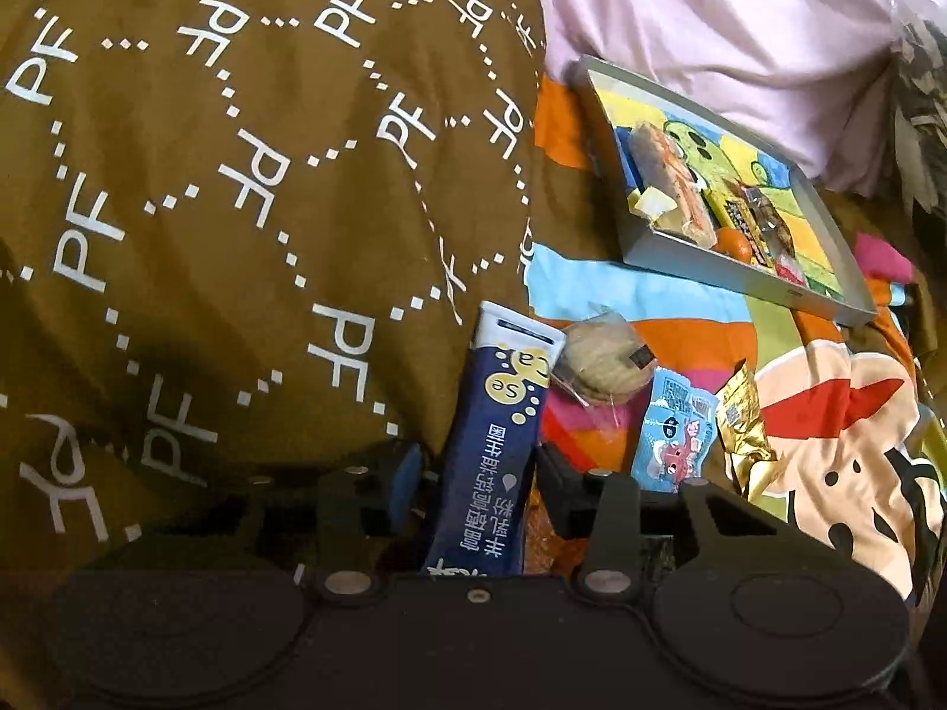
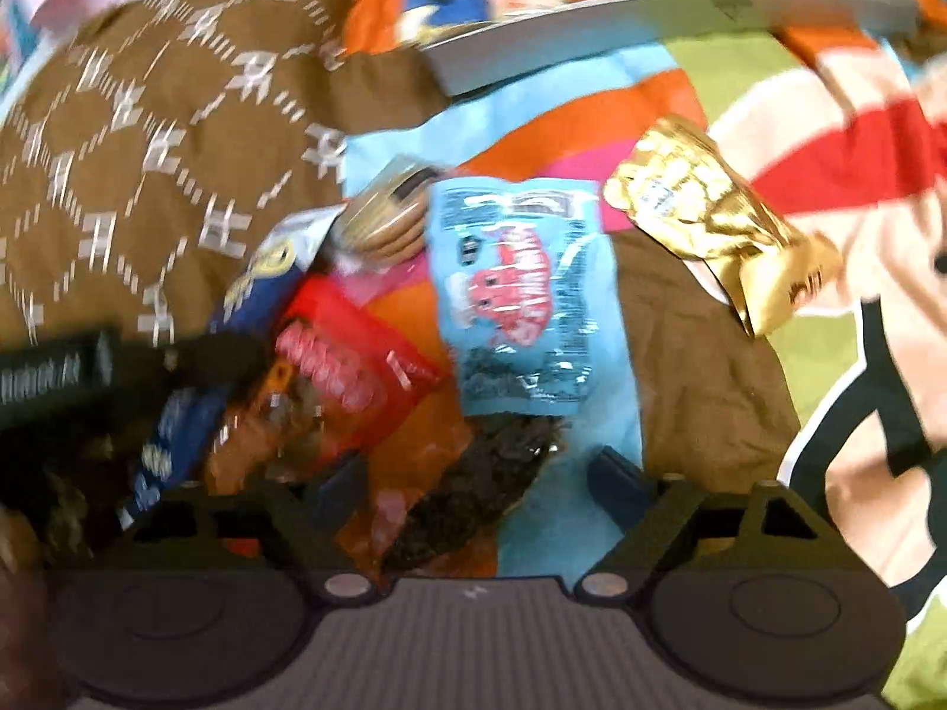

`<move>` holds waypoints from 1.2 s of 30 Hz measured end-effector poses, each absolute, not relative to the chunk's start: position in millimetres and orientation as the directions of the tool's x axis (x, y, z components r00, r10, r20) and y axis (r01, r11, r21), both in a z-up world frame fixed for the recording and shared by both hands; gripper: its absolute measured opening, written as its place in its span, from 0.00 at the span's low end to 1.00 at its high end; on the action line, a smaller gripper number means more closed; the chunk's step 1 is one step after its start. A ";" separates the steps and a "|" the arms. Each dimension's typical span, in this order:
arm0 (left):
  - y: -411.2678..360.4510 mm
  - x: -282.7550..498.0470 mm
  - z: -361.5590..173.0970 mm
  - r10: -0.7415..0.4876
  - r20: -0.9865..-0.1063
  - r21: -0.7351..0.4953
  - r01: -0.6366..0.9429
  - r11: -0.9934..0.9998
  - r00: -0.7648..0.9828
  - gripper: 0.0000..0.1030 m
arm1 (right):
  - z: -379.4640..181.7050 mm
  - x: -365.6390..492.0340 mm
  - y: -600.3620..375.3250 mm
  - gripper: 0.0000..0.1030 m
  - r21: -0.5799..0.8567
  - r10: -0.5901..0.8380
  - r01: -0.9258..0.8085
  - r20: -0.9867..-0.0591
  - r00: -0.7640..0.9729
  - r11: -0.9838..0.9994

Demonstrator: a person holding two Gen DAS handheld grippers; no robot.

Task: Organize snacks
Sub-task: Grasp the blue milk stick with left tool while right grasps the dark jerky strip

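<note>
A dark blue stick sachet (image 1: pixel 491 444) with a white end stands between the fingers of my left gripper (image 1: pixel 482 473), which is shut on its lower half. Beside it on the bed lie a wrapped round cookie (image 1: pixel 601 361), a light blue packet (image 1: pixel 675 432) and a gold foil packet (image 1: pixel 743 432). My right gripper (image 2: pixel 479 479) is open over the pile; a dark snack in an orange-tinted clear wrapper (image 2: pixel 473 473) lies between its fingers, apart from the right pad. A red packet (image 2: pixel 349 349), the light blue packet (image 2: pixel 521 296) and the gold packet (image 2: pixel 698 207) lie just beyond. The right wrist view is blurred.
A shallow grey tray (image 1: pixel 740 284) with a cartoon-printed floor holds several snacks at the back right. A bulky brown quilt (image 1: pixel 237 207) with white letters fills the left side. Pink fabric (image 1: pixel 740 29) lies behind the tray. A colourful cartoon sheet (image 1: pixel 828 414) covers the bed.
</note>
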State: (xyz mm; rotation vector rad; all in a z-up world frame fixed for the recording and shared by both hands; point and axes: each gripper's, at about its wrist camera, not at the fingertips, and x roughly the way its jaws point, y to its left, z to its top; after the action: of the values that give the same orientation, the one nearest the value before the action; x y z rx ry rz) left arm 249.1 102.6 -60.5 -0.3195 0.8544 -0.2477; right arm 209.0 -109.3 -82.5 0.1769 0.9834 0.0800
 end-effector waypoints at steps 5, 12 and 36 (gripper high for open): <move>97.8 247.2 -60.1 -0.353 -0.711 -0.393 0.072 0.917 0.609 0.34 | -80.7 204.1 -114.8 0.61 0.164 0.161 -0.044 -0.822 0.546 0.985; 89.5 232.7 -59.9 -0.374 -0.723 -0.412 0.072 0.908 0.581 0.31 | -79.8 191.5 -126.7 0.56 0.157 0.202 -0.129 -0.822 0.533 0.979; 76.7 210.4 -68.7 -0.384 -0.757 -0.400 0.089 0.912 0.529 0.33 | -66.4 143.7 -161.6 0.70 0.365 0.363 -0.104 -0.770 0.525 0.925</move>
State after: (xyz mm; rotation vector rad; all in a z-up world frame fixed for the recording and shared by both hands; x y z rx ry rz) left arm 210.4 76.7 -68.7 -0.3323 0.9770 -0.2890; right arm 143.7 -161.6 -66.4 0.2896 0.9823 0.2836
